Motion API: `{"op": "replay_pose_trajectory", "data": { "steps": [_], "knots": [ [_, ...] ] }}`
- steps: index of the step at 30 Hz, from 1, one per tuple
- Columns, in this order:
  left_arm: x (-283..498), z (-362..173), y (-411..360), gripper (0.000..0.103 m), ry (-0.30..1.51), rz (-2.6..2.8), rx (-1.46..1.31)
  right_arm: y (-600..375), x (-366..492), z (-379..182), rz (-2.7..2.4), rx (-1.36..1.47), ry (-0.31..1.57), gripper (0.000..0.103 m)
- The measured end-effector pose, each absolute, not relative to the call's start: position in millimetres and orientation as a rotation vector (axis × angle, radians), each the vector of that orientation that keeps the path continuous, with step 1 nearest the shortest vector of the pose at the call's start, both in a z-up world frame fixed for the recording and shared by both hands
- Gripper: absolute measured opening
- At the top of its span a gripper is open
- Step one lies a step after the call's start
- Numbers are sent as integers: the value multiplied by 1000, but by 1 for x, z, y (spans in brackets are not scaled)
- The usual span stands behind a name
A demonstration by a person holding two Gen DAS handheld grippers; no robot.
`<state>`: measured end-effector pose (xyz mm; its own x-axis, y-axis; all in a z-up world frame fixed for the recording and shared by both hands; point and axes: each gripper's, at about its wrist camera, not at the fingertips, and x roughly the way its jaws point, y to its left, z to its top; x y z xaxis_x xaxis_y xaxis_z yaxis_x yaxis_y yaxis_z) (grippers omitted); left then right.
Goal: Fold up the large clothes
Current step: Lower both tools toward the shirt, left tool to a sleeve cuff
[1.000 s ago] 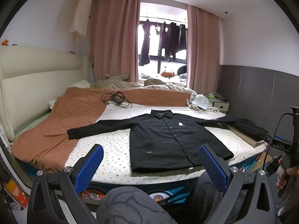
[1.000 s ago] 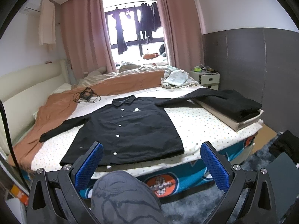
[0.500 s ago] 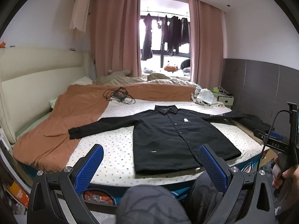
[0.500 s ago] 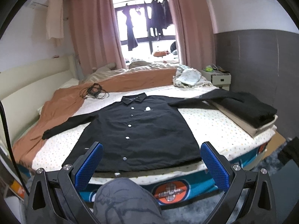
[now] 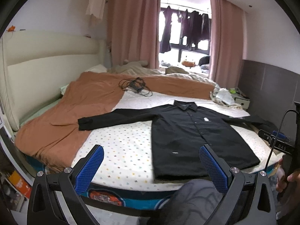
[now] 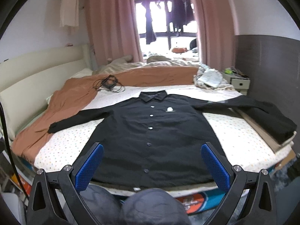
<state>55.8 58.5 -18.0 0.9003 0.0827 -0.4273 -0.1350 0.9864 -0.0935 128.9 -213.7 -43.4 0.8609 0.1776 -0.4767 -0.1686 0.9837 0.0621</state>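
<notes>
A large black button-up shirt (image 5: 195, 136) lies flat and face up on the dotted white bed sheet (image 5: 123, 146), collar far, both sleeves spread out; it also shows in the right wrist view (image 6: 155, 136). My left gripper (image 5: 151, 166) is open and empty above the bed's near edge, left of the shirt's hem. My right gripper (image 6: 152, 164) is open and empty just above the shirt's lower hem. The right sleeve (image 6: 243, 105) lies over a pile of folded clothes.
An orange-brown blanket (image 5: 80, 108) covers the bed's left and far side, with a black cable bundle (image 5: 135, 86) on it. A stack of folded clothes (image 6: 270, 129) sits at the bed's right edge. A nightstand (image 6: 240, 82) stands far right. My knees (image 6: 150, 206) are below.
Both grippers have moved closer to the bed and the shirt. The left view has swung left, so the shirt now lies to its right. Both stay open.
</notes>
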Motion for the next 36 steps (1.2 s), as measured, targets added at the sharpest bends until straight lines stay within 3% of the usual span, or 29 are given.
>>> {"op": "replay_pose_trajectory", "data": {
  "steps": [12,15,22,31,33,36],
  "knots": [
    [160,-49,130,102,541,281,-246,-163,257,-54,272,107,621,103],
    [182,-57,150,96,576,322,-259,-138,293,-53,315,117,632,103],
    [212,-64,194,95,615,398,-304,-93,354,-56,385,84,670,103],
    [243,-78,253,82,670,448,-449,-60,423,-58,424,98,699,103],
    [253,-82,265,72,685,450,-485,-54,437,-60,432,103,704,103],
    [268,-90,283,68,713,460,-542,-41,459,-66,435,103,724,100]
  ]
}}
